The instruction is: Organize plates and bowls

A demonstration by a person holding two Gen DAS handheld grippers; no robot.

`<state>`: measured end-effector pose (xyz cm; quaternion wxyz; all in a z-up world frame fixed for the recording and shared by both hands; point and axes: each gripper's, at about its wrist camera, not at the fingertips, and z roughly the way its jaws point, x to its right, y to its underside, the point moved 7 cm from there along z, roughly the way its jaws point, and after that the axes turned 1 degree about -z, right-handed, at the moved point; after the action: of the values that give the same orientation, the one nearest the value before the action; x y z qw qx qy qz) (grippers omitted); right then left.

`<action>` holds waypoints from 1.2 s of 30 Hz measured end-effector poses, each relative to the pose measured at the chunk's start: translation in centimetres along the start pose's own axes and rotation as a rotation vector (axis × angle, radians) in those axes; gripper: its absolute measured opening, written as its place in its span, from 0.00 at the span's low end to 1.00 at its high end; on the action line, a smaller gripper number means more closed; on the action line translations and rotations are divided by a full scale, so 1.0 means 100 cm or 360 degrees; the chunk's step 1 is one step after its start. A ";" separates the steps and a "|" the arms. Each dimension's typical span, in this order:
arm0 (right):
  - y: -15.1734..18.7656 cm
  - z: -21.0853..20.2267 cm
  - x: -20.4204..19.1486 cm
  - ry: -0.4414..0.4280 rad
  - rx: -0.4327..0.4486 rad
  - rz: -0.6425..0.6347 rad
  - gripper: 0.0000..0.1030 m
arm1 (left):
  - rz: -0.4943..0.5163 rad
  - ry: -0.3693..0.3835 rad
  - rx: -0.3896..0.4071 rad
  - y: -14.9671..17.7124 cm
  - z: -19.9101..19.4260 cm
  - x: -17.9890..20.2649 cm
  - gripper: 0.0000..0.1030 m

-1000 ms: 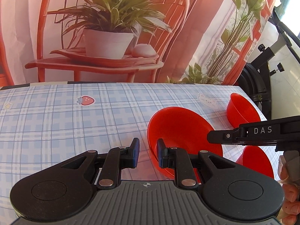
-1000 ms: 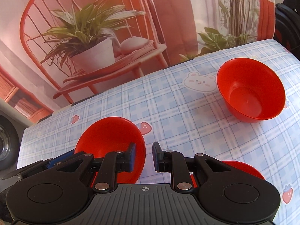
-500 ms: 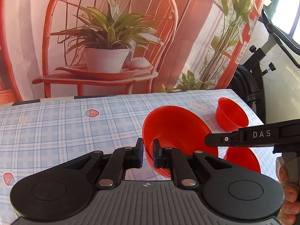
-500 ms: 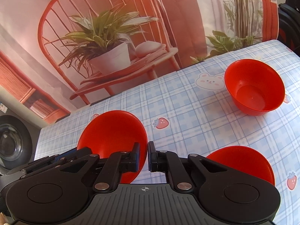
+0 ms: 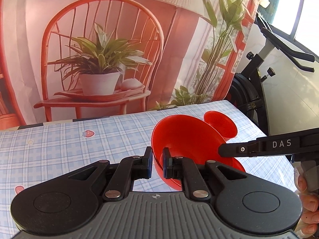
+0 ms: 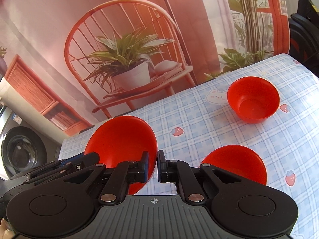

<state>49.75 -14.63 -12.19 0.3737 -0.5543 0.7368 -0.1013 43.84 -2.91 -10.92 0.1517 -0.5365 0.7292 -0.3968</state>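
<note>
A wide red bowl [image 5: 185, 135] hangs tilted above the checked table [image 5: 59, 149], held from both sides. My left gripper [image 5: 157, 159] is shut on its left rim. From the right, my right gripper [image 5: 221, 150] reaches in to the bowl's other side. In the right wrist view the same red bowl [image 6: 121, 137] has its right rim pinched in my shut right gripper [image 6: 157, 165], while the left gripper [image 6: 79, 159] shows at the bowl's far side. A deeper red bowl [image 6: 253, 103] stands at the back right, and a third red bowl [image 6: 235, 163] sits near the right gripper.
A printed backdrop [image 5: 99, 59] of a chair and plant hangs behind the table's far edge. An exercise bike [image 5: 259, 79] stands off the table's right side. A washing machine [image 6: 20, 151] is at the far left. A hand [image 5: 307, 199] grips the right handle.
Both grippers closed onto the wide bowl's rim and rose with it; the bowl has left the table and tilted, and the tabletop now lies farther below.
</note>
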 end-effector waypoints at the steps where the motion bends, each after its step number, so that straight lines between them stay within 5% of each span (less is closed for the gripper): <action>1: 0.001 -0.006 0.003 0.0002 0.0009 0.0000 0.08 | 0.0010 0.0009 0.0000 0.000 -0.002 0.005 0.11; 15: 0.004 -0.043 0.066 0.0047 0.0088 0.0061 0.08 | 0.0090 0.0084 -0.0066 0.008 0.021 0.062 0.11; 36: 0.028 -0.008 0.153 0.0088 0.0001 0.0235 0.08 | 0.0209 0.0068 -0.0325 0.043 0.094 0.095 0.12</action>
<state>45.57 -27.45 -19.91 0.3598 -0.4954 0.7856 -0.0892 43.49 -14.87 -18.14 0.1065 -0.4918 0.8024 -0.3210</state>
